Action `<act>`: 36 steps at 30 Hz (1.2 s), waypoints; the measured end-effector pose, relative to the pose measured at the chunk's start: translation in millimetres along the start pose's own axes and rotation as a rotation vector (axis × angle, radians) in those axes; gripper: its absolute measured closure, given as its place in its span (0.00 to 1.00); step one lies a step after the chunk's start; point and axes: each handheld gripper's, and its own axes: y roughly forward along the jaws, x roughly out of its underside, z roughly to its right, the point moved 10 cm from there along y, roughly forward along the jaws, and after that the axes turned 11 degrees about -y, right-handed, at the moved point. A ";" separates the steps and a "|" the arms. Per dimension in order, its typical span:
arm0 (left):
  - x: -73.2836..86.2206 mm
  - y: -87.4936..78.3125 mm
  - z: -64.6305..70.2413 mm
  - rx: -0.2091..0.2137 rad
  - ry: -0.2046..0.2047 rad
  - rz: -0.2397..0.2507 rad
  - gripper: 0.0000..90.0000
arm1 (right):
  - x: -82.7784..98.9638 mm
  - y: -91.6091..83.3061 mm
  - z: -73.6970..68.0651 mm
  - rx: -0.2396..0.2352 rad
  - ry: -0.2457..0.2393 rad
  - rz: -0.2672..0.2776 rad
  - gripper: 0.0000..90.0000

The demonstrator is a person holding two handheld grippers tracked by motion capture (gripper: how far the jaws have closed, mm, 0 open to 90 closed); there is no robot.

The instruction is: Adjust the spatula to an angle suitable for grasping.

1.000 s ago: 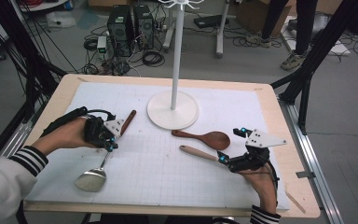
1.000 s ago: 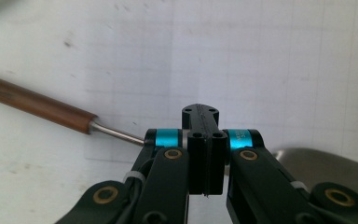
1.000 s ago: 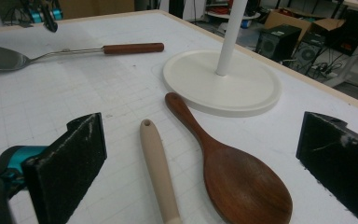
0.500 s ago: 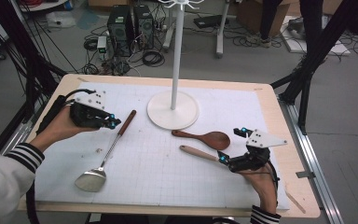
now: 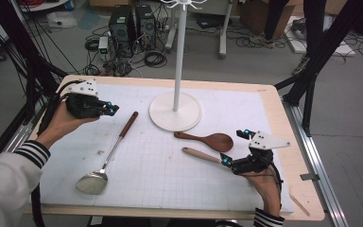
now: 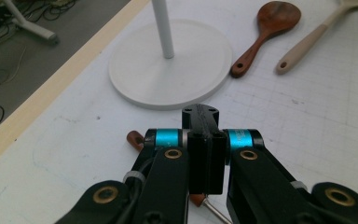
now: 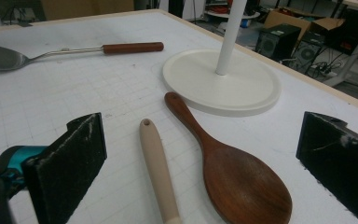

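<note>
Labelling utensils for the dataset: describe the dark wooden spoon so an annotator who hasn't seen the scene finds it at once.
Start at the white stand's round base in the middle of the white mat. Just to its right, toward the person, lies the dark wooden spoon, handle pointing at the base. It is dark brown all over with a broad oval bowl, unlike the pale-handled utensil beside it and the metal spatula across the mat.

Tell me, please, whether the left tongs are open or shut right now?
Shut. In the left gripper view the left tongs show both black jaws pressed together with nothing between them, above the white mat.
</note>
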 end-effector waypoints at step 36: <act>68.2 79.7 -47.2 -0.160 -0.120 -0.498 1.00 | -0.4 -0.4 0.5 -0.002 -0.001 0.007 0.01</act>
